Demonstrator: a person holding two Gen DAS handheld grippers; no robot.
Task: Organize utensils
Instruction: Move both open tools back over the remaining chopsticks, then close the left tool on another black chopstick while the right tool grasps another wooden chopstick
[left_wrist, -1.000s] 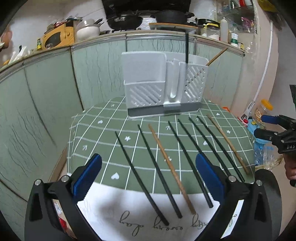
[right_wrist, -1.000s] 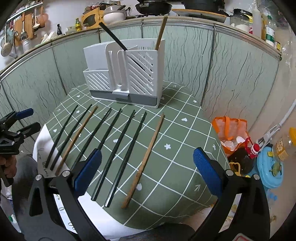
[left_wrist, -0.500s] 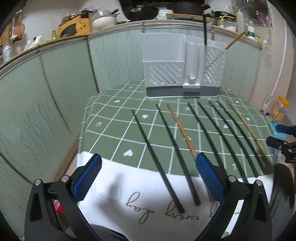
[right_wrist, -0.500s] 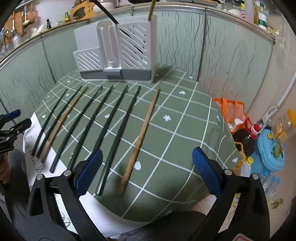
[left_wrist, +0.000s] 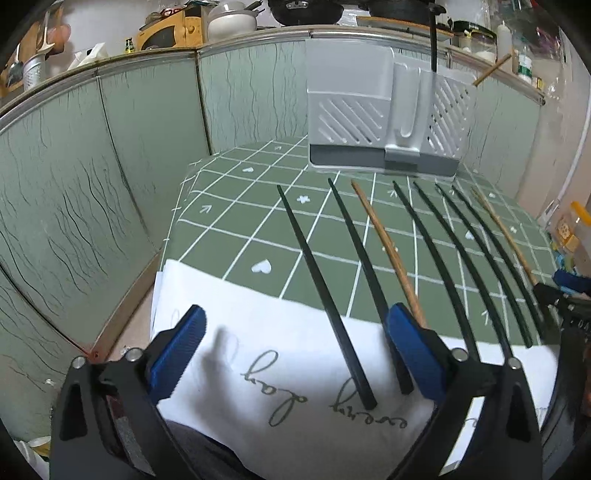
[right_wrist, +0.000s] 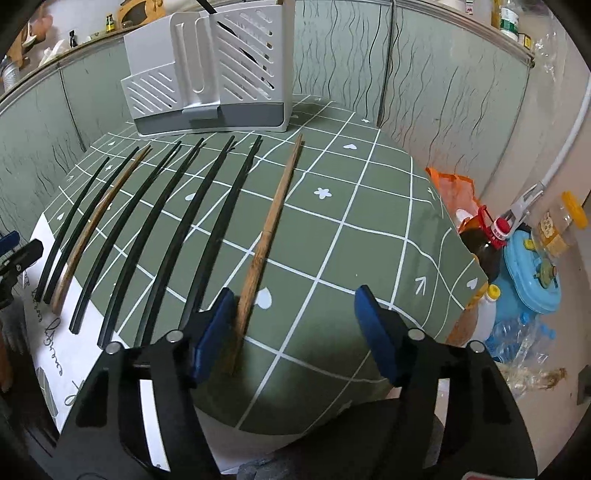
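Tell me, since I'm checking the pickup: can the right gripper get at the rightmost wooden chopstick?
Probably yes. The right gripper, its jaws closing, already straddles the near end of the wooden chopstick; nothing lies over it, and the next black chopstick sits outside the left finger.

- The right gripper hangs over the near edge of the green tablecloth, its jaws closing.
- The near end of a brown chopstick lies between them, just beside the left pad; the right pad stands well apart from it.
- Black chopsticks and a second brown one lie in a row to the left.
- A white holder stands at the far side, with a black utensil in it.
- The left gripper shows at the left edge.
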